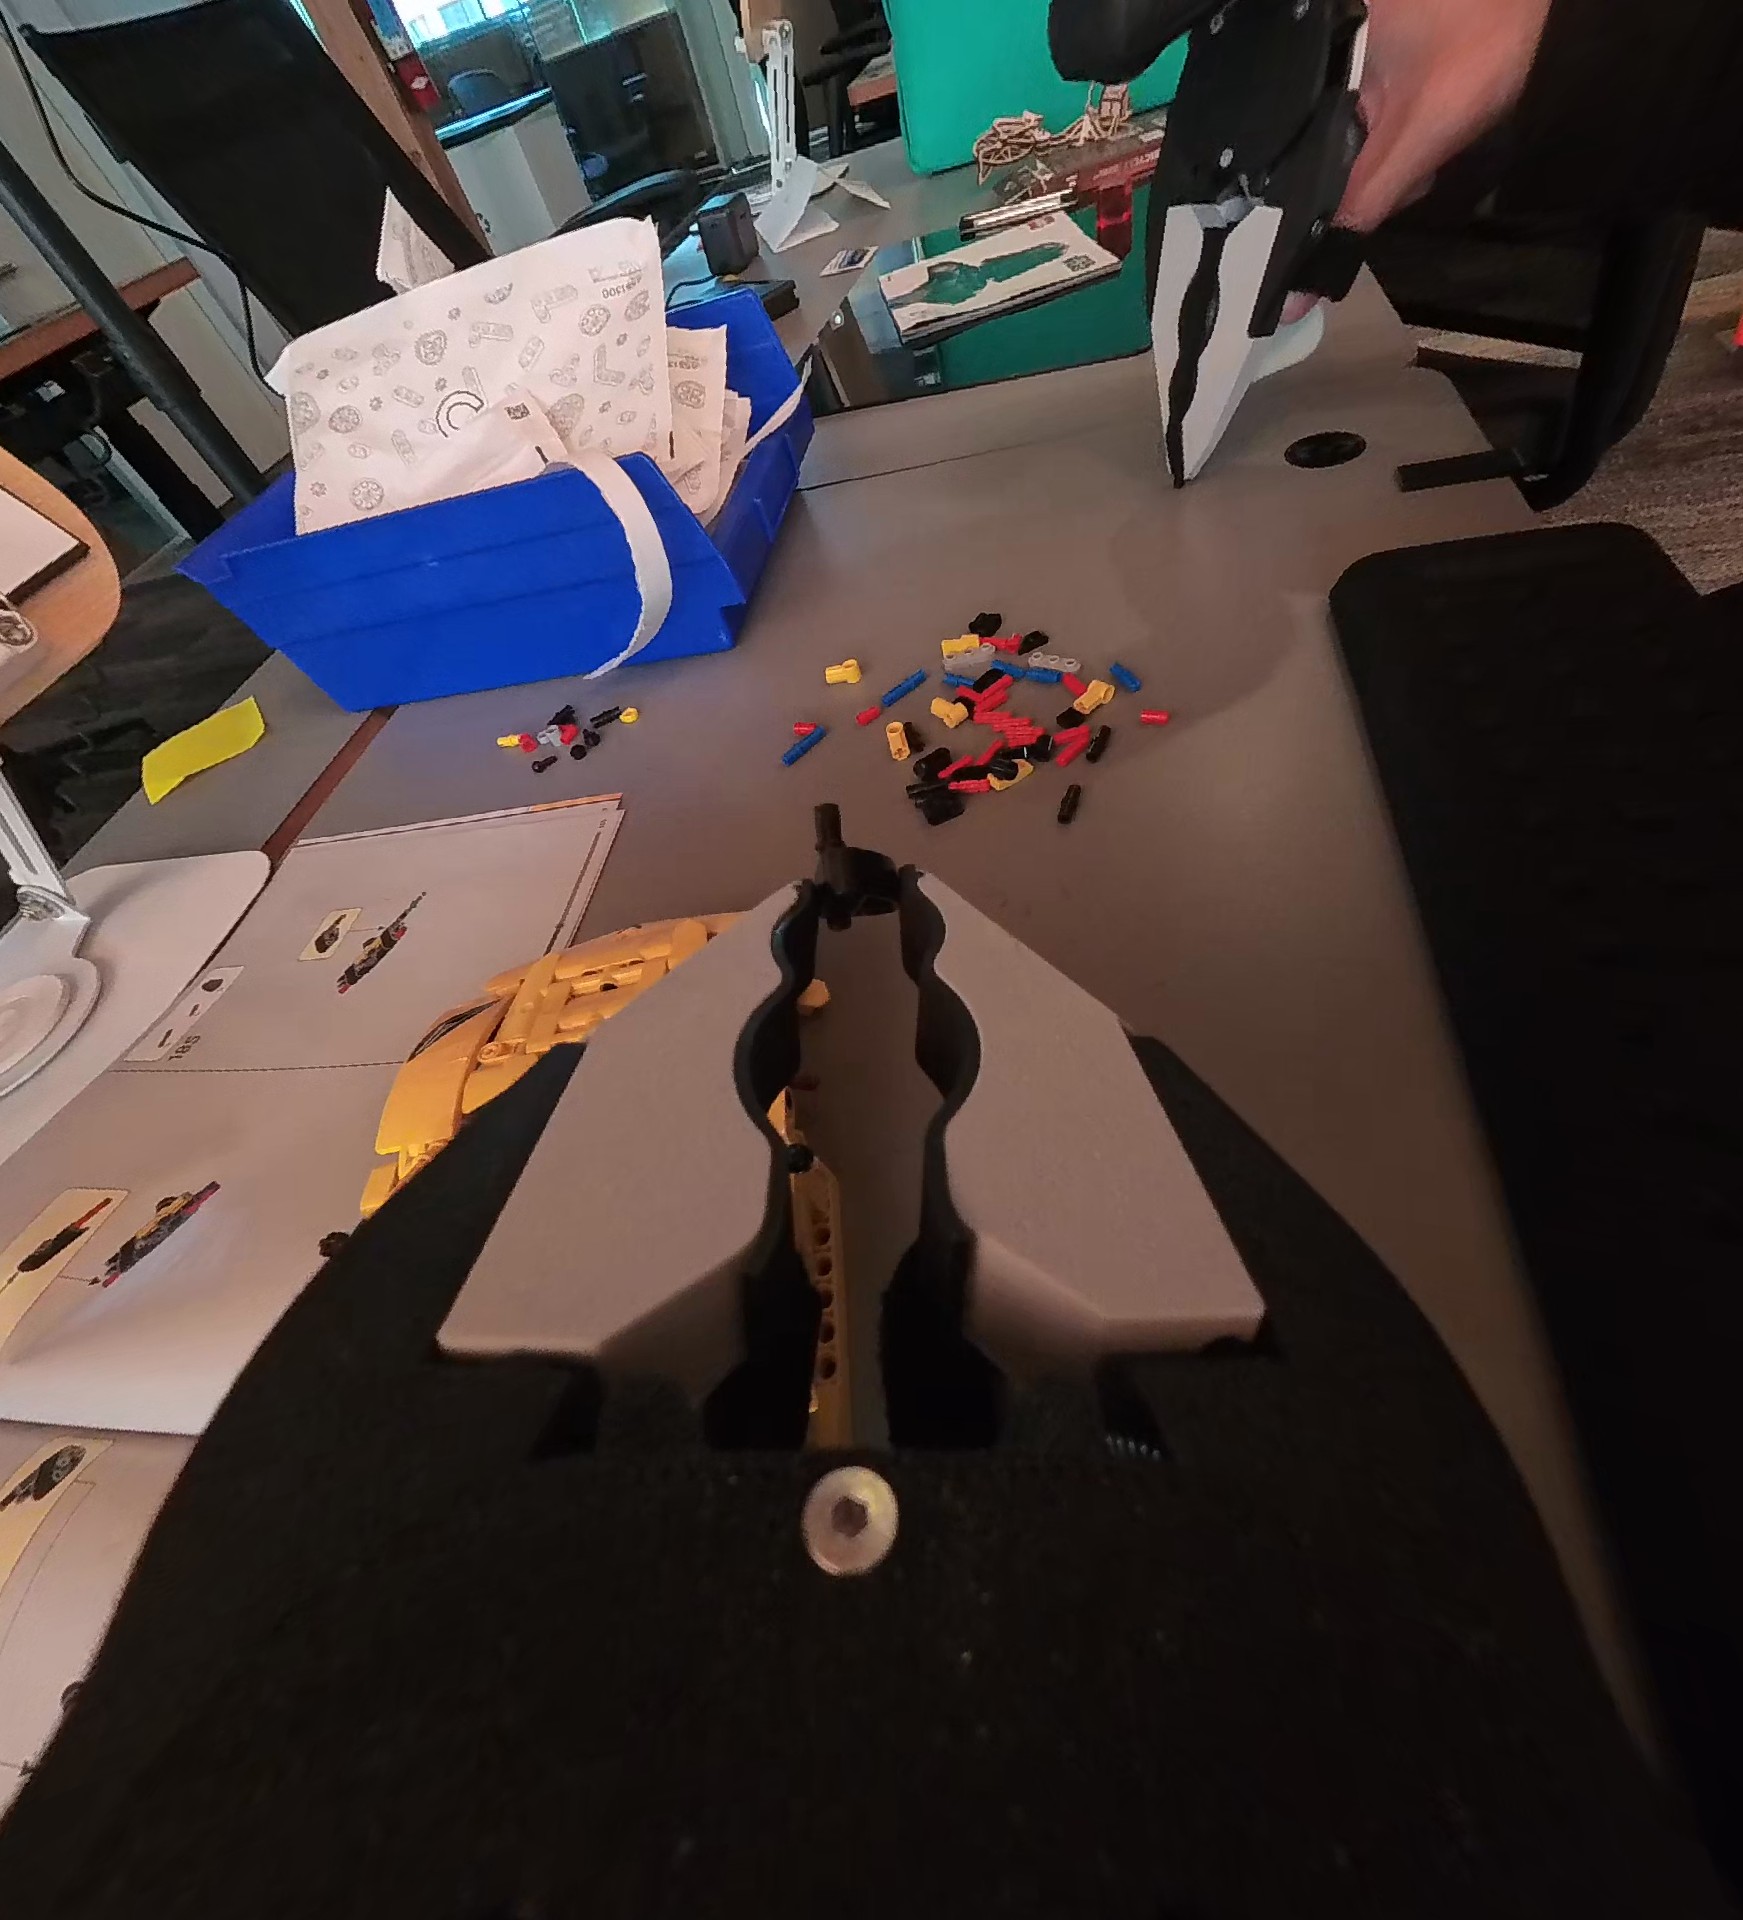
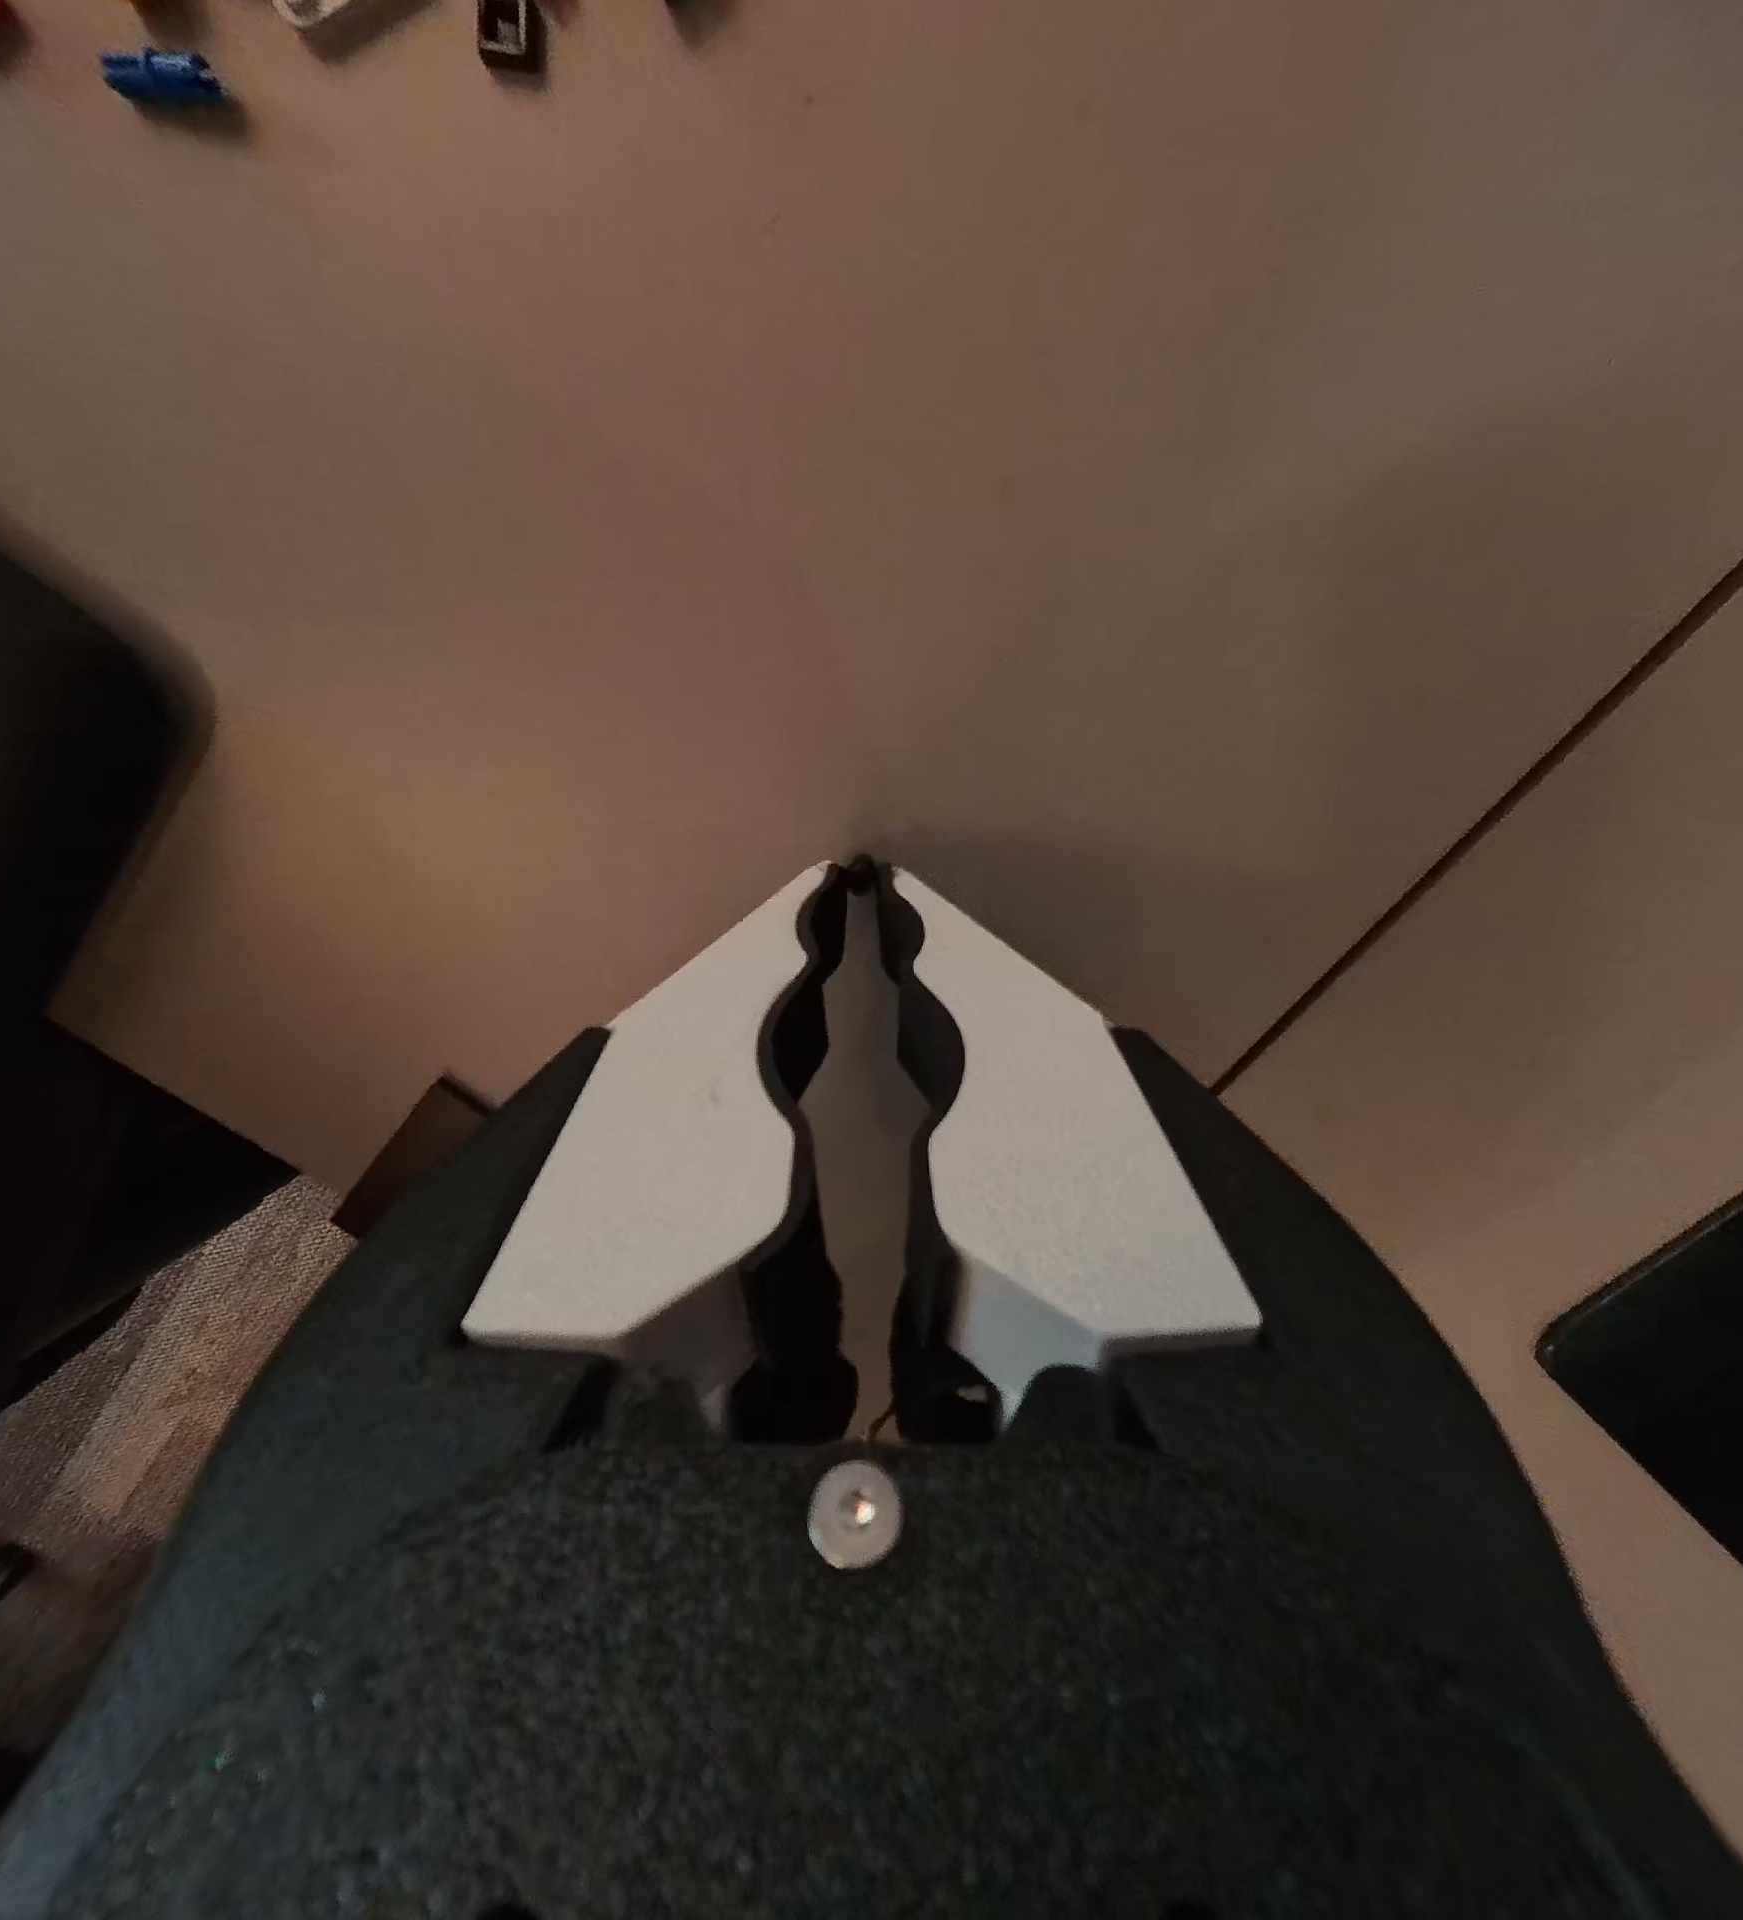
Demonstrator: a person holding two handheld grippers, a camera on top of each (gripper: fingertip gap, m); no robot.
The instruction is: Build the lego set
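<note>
My left gripper (image 1: 854, 883) is shut on a small black connector piece (image 1: 846, 857) with a pin sticking up, held above the grey table. A yellow lego car model (image 1: 534, 1023) lies just below and left of it, partly hidden by my fingers. A pile of loose red, blue, yellow and black pins (image 1: 1002, 717) lies ahead on the table. My right gripper (image 2: 859, 864) is shut on a tiny black pin (image 2: 859, 861), tips touching or very near the table; it also shows in the left wrist view (image 1: 1184, 457), far right, held by a hand.
A blue bin (image 1: 493, 582) with paper bags stands at the back left. Open instruction pages (image 1: 223, 1143) lie at the left, with a smaller group of pins (image 1: 566, 730) beyond them. A black mat (image 1: 1573, 831) covers the right. A white lamp base (image 1: 5, 1008) sits far left. The grippers' ends are close to 35 centimetres from one another.
</note>
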